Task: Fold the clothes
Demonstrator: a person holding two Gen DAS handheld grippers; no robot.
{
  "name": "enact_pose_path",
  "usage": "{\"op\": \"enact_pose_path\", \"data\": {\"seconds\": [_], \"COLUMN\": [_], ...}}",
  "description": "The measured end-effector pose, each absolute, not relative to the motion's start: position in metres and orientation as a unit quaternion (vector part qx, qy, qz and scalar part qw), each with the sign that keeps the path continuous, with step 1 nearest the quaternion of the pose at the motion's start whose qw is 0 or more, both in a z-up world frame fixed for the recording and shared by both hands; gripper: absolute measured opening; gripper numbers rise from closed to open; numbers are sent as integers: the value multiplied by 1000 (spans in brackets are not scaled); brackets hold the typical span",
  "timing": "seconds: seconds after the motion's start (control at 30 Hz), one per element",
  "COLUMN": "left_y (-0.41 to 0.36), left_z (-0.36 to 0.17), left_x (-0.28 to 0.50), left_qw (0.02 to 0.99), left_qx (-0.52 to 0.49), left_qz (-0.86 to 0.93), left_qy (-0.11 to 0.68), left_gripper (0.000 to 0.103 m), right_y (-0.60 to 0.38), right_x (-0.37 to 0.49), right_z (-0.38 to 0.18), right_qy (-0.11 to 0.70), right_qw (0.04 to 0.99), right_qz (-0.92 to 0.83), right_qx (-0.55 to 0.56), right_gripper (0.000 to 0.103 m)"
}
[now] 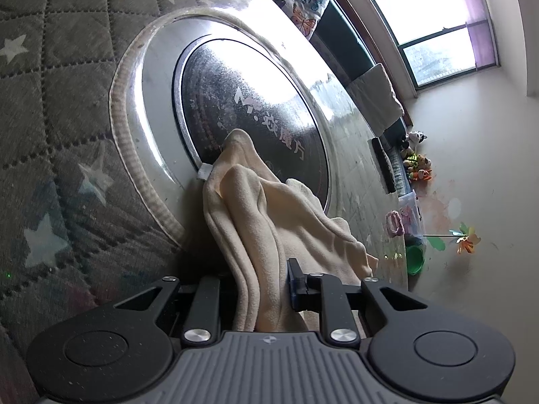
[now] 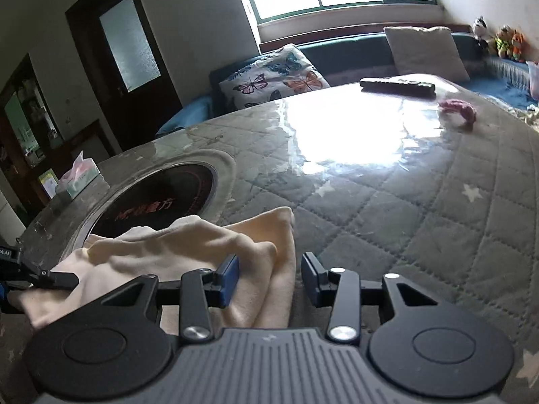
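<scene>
My left gripper [image 1: 261, 289] clamped on bunched cream cloth [image 1: 269, 222]; its long axis runs away from me toward black round cooktop [image 1: 252, 114]. Only left view shows pinwheel [image 1: 466, 239] at far right. Only right view shows tissue box [image 2: 79, 178], door [image 2: 124, 43]. My right gripper [image 2: 269, 279] parted, cloth edge between pads, not pinched. Cloth lies on quilted table cover [image 2: 404, 202].
</scene>
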State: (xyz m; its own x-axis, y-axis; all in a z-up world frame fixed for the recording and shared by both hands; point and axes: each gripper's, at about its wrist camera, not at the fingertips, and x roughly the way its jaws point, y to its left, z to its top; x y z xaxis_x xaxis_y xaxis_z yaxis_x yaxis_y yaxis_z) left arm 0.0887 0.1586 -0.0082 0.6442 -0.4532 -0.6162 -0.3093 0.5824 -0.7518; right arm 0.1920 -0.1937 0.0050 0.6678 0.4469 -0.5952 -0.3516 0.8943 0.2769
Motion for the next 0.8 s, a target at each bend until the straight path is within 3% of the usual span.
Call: {"op": "enact_pose_path", "data": {"seconds": [0.03, 0.1, 0.2, 0.8], "left_y": [158, 157, 154, 77], "left_z": [-8, -7, -4, 48], "left_x": [89, 90, 91, 135], "left_qw": [785, 788, 792, 824], "left_qx": [-453, -448, -440, -372], "left_qz": [-45, -42, -41, -118], "left_qy": [419, 420, 421, 411], "left_gripper": [21, 21, 19, 16], "right_y": [-191, -185, -183, -236], "right_x": [192, 191, 188, 170], "right_z": [5, 4, 6, 61], "right_qy": [342, 341, 337, 273], "right_qw": [911, 912, 912, 943], "right_qz": [220, 221, 224, 176], "right_qx": [66, 58, 67, 70], "right_gripper": [39, 24, 13, 10]}}
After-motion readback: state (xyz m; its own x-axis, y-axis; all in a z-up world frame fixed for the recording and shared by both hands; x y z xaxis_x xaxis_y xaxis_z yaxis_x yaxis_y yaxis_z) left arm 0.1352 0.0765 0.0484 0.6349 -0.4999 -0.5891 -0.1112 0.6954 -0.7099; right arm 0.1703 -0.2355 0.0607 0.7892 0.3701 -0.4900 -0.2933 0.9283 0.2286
